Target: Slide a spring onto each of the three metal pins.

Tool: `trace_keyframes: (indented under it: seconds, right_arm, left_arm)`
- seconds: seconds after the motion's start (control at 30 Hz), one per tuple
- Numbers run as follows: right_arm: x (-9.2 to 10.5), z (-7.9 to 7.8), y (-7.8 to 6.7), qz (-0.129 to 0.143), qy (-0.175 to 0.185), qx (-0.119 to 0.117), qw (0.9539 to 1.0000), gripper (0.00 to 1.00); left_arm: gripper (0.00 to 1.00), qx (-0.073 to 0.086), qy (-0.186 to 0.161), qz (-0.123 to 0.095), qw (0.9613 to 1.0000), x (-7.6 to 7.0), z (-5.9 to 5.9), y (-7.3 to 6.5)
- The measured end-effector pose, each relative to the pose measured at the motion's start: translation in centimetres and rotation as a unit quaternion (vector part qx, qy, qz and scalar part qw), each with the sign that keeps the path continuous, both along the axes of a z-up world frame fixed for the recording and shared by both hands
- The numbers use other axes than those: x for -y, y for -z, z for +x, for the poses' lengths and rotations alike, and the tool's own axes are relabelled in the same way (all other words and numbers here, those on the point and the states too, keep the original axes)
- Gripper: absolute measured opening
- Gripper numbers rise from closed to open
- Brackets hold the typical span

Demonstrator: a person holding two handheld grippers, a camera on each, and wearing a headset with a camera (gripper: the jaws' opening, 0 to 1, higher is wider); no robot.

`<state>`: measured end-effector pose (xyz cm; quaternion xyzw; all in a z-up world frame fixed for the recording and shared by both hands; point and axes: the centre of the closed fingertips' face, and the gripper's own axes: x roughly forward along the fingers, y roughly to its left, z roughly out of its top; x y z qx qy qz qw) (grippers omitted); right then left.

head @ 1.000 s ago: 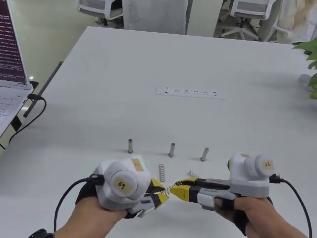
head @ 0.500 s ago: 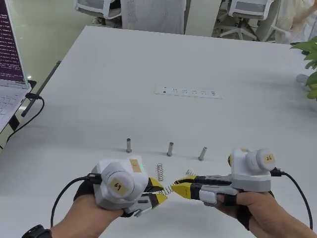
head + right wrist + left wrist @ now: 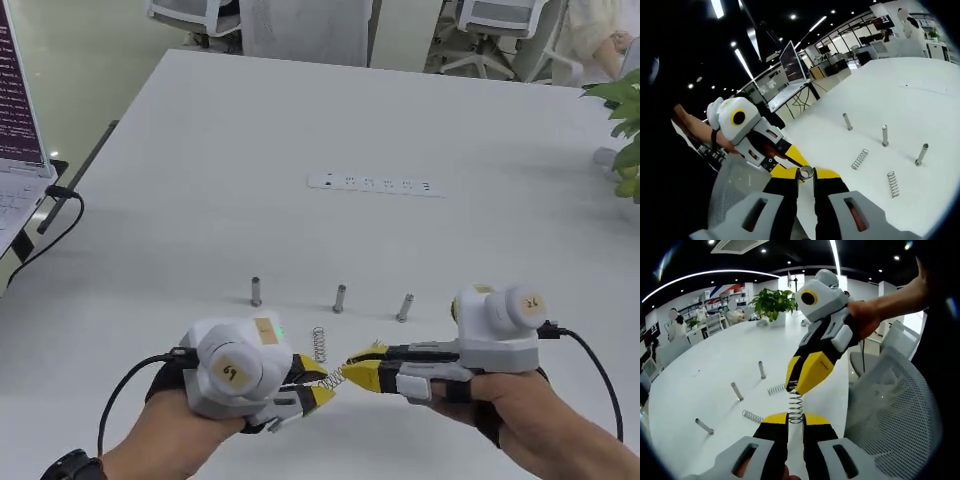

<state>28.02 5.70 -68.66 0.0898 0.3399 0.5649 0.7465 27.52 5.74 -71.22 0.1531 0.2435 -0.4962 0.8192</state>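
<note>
Just above the table's near edge, my left gripper (image 3: 318, 382) and my right gripper (image 3: 352, 371) meet tip to tip, each shut on one end of a small spring (image 3: 336, 377) stretched between them. In the left gripper view the spring (image 3: 796, 407) rises from my left gripper (image 3: 795, 418) to the right gripper (image 3: 793, 386). In the right gripper view its end ring (image 3: 806, 172) sits in my right gripper (image 3: 806, 175). Three upright metal pins (image 3: 255, 291), (image 3: 339, 298), (image 3: 404, 307) stand in a row beyond, all bare. Two loose springs (image 3: 859, 159), (image 3: 892, 183) lie before them.
A white power strip (image 3: 375, 185) lies at mid-table. A laptop (image 3: 15, 150) and a black cable (image 3: 55, 225) sit at the left edge. A plant (image 3: 622, 130) stands at the right edge, with office chairs (image 3: 195, 12) behind the table.
Both grippers stay tip to tip on the spring, with hardly any drift. The head camera has tilted a little, shifting the whole picture.
</note>
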Motion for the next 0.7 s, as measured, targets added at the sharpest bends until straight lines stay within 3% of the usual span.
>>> trace_keyframes:
  seconds: [0.7]
  right_arm:
    - [-0.3,0.58,-0.96,-0.027,-0.015,0.027,0.9992,0.08]
  left_arm:
    - [0.02,-0.009,-0.016,-0.033,0.9993,0.44,0.79,-0.47]
